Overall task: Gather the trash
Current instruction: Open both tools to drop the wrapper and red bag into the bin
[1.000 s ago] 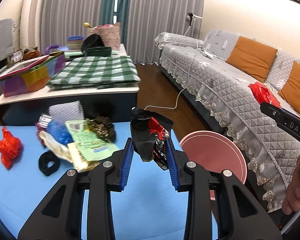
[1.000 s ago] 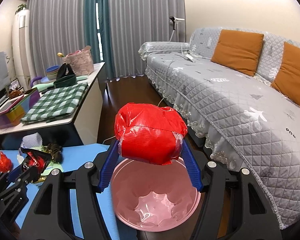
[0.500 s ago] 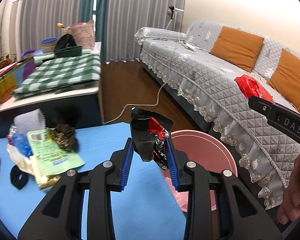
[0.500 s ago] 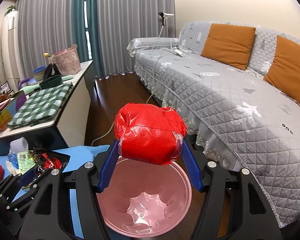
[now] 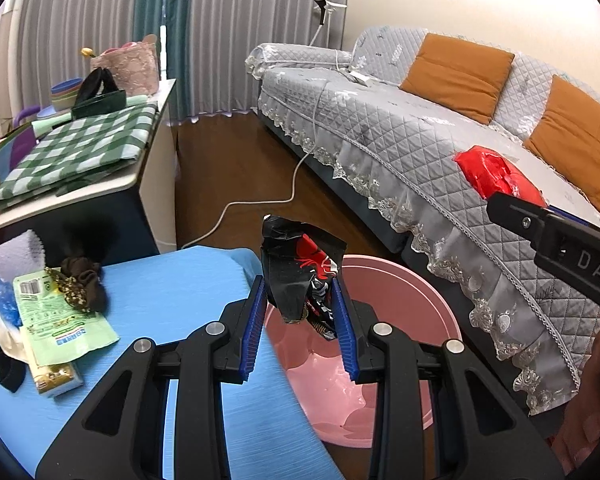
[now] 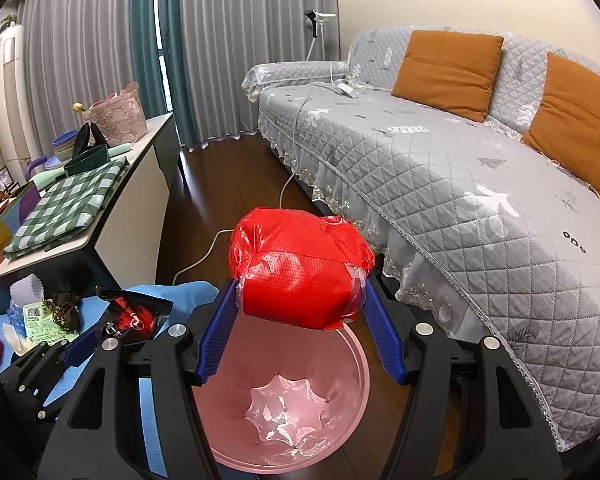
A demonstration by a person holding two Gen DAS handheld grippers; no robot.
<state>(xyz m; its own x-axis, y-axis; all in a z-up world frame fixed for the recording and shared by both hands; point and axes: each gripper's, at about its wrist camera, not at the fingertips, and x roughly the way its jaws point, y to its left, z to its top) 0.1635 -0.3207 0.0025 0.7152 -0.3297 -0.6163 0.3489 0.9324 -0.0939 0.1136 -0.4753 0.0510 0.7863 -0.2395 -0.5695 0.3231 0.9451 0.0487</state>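
Trash is in both of your grippers now, and each piece hangs close to the round pink plastic bin (image 5: 384,300).

From the left wrist view, your left gripper (image 5: 300,312) has its jaws narrow, pressed on a crumpled black and red snack wrapper (image 5: 300,268). A second ago the blue table mat (image 5: 172,292) filled the space under the wrapper; now the bin's rim and hollow lie under and ahead of it, so I judge that you are almost ready to release. More trash waits on the mat: a light green printed packet (image 5: 60,320), a dark brown crumpled scrunchie-like piece (image 5: 82,280) and a small black ring (image 5: 8,372). Your right gripper enters at the right edge with its red load.

From the right wrist view, your right gripper (image 6: 300,320) has its jaws wide, closed on a puffy red plastic bag bundle (image 6: 300,268). The bin has come more under the bundle than before, and its inside looks empty. The grey quilted sofa (image 6: 460,184) stands just beside the bin and a white cable (image 6: 288,180) lies on the floor behind. The two grippers are near each other, so take care that they do not collide above the bin.
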